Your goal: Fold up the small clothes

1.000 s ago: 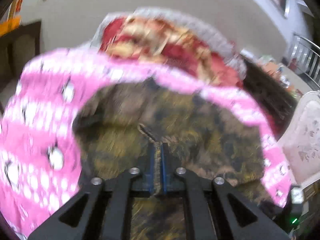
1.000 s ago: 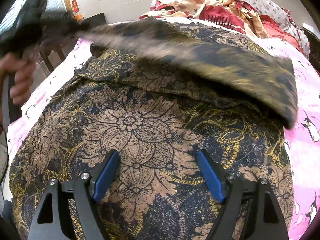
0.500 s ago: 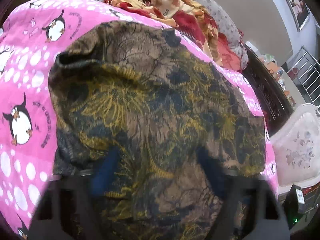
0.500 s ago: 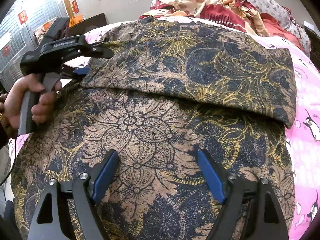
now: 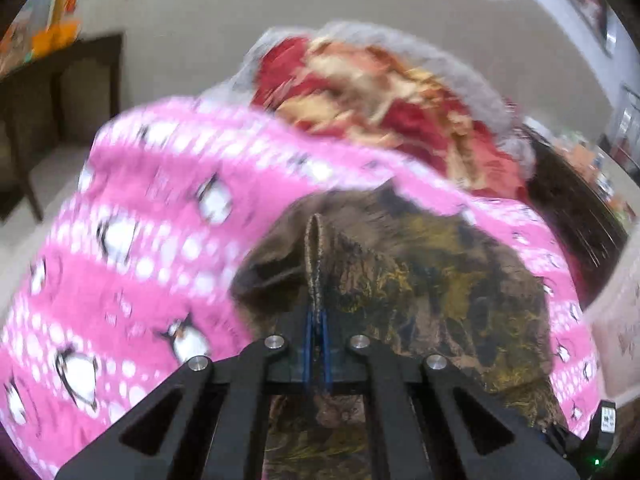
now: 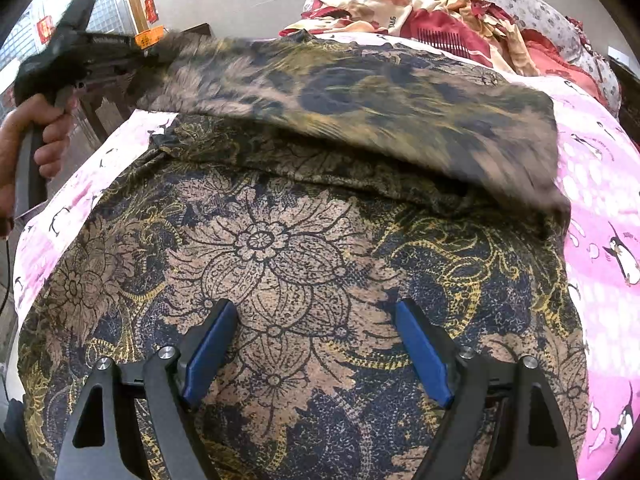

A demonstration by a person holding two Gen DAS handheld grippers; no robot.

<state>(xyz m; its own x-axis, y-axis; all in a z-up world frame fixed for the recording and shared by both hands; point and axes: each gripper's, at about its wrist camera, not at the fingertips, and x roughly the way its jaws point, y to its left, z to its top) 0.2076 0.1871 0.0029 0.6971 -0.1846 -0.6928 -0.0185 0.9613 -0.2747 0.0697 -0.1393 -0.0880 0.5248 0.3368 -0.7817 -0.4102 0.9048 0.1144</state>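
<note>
A dark floral garment in brown, navy and gold (image 6: 280, 248) lies spread on a pink penguin-print sheet (image 6: 600, 184). Its far part (image 6: 360, 92) is folded over and lifted, blurred by motion. My left gripper (image 5: 316, 320) is shut on the garment's edge (image 5: 316, 248) and holds that fold up; it shows at the upper left of the right wrist view (image 6: 92, 52), held by a hand. My right gripper (image 6: 316, 344) is open and empty, low over the near part of the garment.
A heap of red and cream clothes (image 6: 420, 12) lies at the far end of the sheet, against a grey patterned cushion (image 6: 520, 4). A dark wooden chair (image 5: 60, 112) stands at the left. Dark furniture (image 5: 572, 200) stands at the right.
My left gripper opened and released the folded part half a second ago, then shut on the garment's edge again and lifted it up and to the left. My right gripper has stayed in place.
</note>
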